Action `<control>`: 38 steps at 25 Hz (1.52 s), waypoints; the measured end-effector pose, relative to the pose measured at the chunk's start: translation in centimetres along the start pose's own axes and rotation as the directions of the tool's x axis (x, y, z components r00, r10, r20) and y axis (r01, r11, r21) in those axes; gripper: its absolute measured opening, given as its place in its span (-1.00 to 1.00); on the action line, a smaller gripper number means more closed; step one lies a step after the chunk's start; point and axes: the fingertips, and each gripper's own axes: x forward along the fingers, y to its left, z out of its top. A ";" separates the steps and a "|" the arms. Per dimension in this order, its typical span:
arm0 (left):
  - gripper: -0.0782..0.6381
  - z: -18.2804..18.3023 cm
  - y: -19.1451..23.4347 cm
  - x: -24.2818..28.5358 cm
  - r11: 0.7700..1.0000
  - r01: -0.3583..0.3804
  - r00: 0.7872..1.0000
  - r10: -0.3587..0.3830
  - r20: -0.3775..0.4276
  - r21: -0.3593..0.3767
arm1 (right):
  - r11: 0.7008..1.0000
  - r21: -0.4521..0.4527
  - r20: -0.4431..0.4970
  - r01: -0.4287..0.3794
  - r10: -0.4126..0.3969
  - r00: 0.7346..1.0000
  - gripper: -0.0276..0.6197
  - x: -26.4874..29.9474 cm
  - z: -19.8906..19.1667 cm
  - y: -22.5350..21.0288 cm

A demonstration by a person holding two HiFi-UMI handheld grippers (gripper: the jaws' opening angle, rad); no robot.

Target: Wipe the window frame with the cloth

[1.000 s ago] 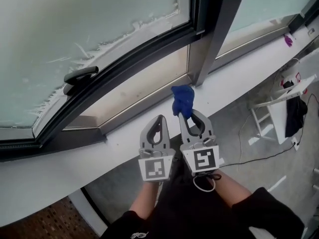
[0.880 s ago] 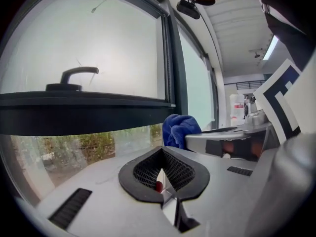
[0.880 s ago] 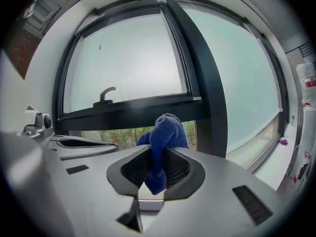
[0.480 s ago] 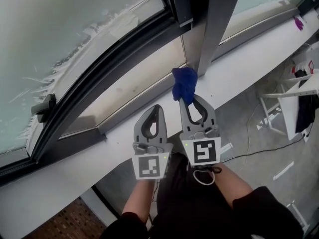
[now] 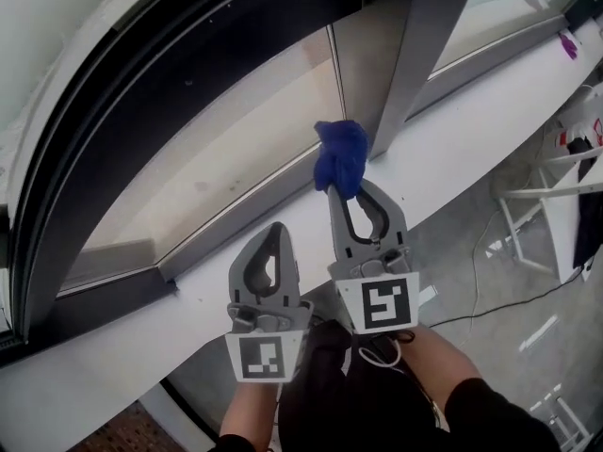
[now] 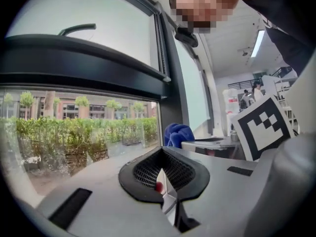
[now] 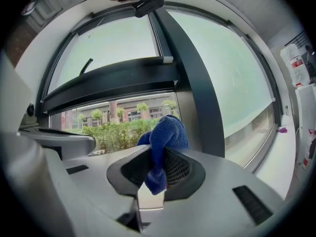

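Between the clamped jaws of the right hand-held gripper, blue cloth beside the window frame; left hand-held gripper closed.

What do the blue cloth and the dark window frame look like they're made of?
The blue cloth looks like soft fabric, probably microfibre or terry: its surface is fuzzy and it bunches in limp folds. The window frame is likely painted or coated metal, dark and smooth with a dull sheen and straight, crisp edges. Plastic can't be ruled out.

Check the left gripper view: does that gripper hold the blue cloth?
No: the left gripper is shut empty; the right gripper clamps the blue cloth.
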 end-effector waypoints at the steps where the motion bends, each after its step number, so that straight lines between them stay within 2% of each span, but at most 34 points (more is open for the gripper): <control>1: -0.77 -1.0 0.3 0.4 1.000 -0.002 1.000 0.002 0.003 0.003 | 1.000 -0.007 0.011 0.014 -0.014 1.000 -0.75 0.7 -0.7 -0.4; 4: -0.77 -3.5 1.1 1.2 1.000 -0.005 1.000 0.005 -0.010 0.012 | 0.999 -0.034 0.035 0.041 -0.040 0.999 -0.75 3.2 -2.3 -1.1; 6: -0.77 -4.0 1.7 1.5 1.000 -0.005 1.000 0.006 -0.014 0.013 | 0.999 -0.013 0.021 0.050 -0.050 0.999 -0.75 5.3 -3.1 -1.3; 9: -0.77 -3.4 2.5 1.8 1.000 -0.011 1.000 0.011 -0.011 0.003 | 0.991 0.094 0.009 0.095 -0.096 0.995 -0.75 8.5 -3.0 -2.2; 13: -0.77 -1.8 3.2 2.9 0.999 0.003 1.000 -0.003 -0.006 0.034 | 0.979 0.074 -0.003 0.189 -0.190 0.982 -0.75 11.0 -2.3 -3.9; 16: -0.77 -1.1 3.9 4.2 1.000 0.007 1.000 -0.007 -0.001 0.013 | 0.971 0.057 -0.006 0.233 -0.233 0.973 -0.75 11.9 -1.8 -4.5; 19: -0.77 -0.6 4.8 5.0 1.000 -0.005 1.000 0.004 0.014 0.019 | 0.956 0.120 -0.039 0.267 -0.264 0.964 -0.75 12.6 -2.2 -4.8; 23: -0.77 -0.2 4.6 4.6 1.000 0.009 1.000 -0.008 -0.012 0.030 | 0.928 0.185 -0.064 0.325 -0.318 0.946 -0.75 13.5 -2.1 -6.1; 26: -0.77 0.6 5.2 4.2 1.000 0.003 1.000 -0.003 -0.017 0.029 | 0.923 0.197 -0.060 0.331 -0.325 0.944 -0.75 14.3 -1.4 -6.3; 33: -0.77 2.1 5.5 5.8 0.999 0.004 1.000 -0.004 0.001 0.037 | 0.929 0.140 -0.041 0.342 -0.340 0.940 -0.75 14.6 0.1 -6.3; 38: -0.77 2.8 5.6 5.9 1.000 0.006 1.000 -0.006 0.007 0.015 | 0.933 0.118 0.003 0.340 -0.343 0.939 -0.75 14.4 2.3 -6.0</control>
